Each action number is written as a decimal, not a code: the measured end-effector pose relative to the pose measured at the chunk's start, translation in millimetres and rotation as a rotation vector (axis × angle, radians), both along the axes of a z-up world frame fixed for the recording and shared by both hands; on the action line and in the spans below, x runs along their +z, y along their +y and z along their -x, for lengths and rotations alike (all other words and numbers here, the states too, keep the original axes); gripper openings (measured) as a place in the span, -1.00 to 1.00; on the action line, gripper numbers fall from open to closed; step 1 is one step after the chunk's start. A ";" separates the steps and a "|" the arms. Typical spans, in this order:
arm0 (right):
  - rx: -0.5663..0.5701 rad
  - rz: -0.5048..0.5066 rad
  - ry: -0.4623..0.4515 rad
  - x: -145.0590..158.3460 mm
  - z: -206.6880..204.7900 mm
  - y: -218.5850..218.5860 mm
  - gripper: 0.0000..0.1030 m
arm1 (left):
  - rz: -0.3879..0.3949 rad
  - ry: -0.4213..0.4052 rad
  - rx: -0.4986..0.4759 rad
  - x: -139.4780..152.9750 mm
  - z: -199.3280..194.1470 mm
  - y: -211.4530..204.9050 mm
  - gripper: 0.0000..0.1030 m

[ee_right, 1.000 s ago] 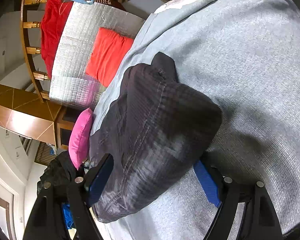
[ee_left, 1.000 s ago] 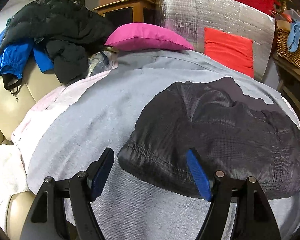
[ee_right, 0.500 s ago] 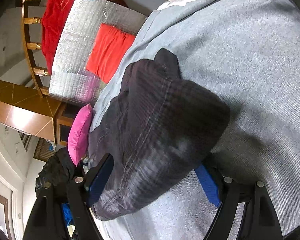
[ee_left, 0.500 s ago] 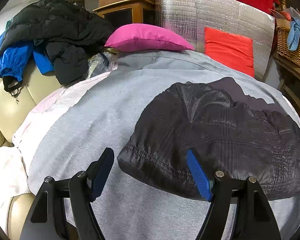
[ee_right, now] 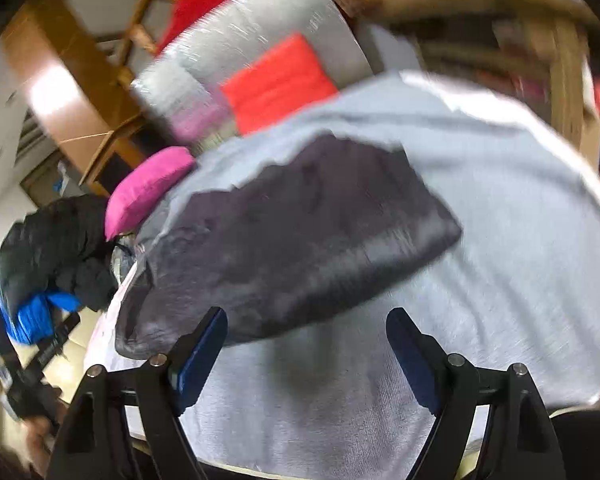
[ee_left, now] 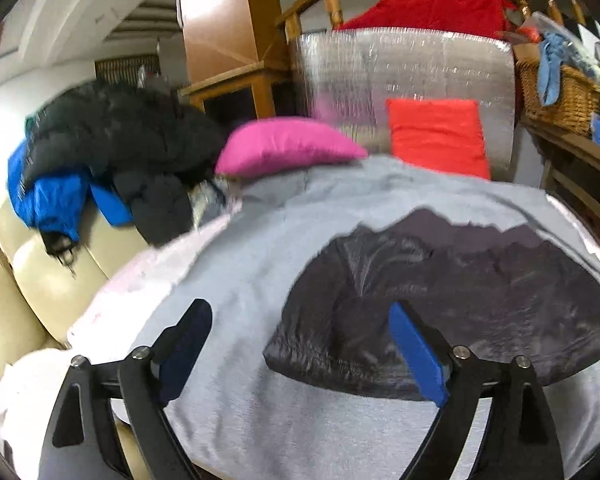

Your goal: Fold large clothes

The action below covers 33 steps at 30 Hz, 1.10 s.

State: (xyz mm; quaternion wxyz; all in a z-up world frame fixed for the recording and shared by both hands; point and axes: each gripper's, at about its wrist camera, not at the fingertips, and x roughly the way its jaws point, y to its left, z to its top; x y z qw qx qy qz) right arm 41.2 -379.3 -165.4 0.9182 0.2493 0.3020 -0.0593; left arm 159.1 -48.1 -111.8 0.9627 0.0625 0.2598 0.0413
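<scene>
Both tongs (ee_left: pixel 300 344) (ee_right: pixel 306 344) backed off, gaping, empty; dark garment (ee_right: pixel 284 240) beside pink pillow (ee_left: pixel 288 144).

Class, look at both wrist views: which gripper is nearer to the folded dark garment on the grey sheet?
Left, narrowly. The left gripper has one finger overlapping the dark garment; the right gripper sits just short of its near edge, both open.

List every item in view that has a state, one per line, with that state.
Left gripper: open, empty.
Right gripper: open, empty.
Dark grey quilted garment: folded, lying on the grey sheet.
Black puffer jacket: heaped, unfolded.
Blue jacket: crumpled beneath it.
Wicker basket: holding blue cloth.
</scene>
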 end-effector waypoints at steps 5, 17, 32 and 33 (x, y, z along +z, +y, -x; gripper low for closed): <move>-0.031 0.128 -0.097 60.0 25.5 22.6 0.65 | 0.004 -0.109 -0.013 47.1 37.6 -0.9 0.97; -0.008 0.384 -0.099 135.6 59.0 79.2 0.66 | 0.031 -0.183 -0.046 108.7 96.7 12.6 0.98; 0.006 0.394 -0.231 186.0 102.3 124.4 0.70 | 0.063 -0.252 -0.044 148.5 148.6 45.2 0.98; 0.002 0.396 -0.235 187.8 103.9 126.0 0.70 | 0.066 -0.258 -0.044 150.6 150.3 46.2 0.98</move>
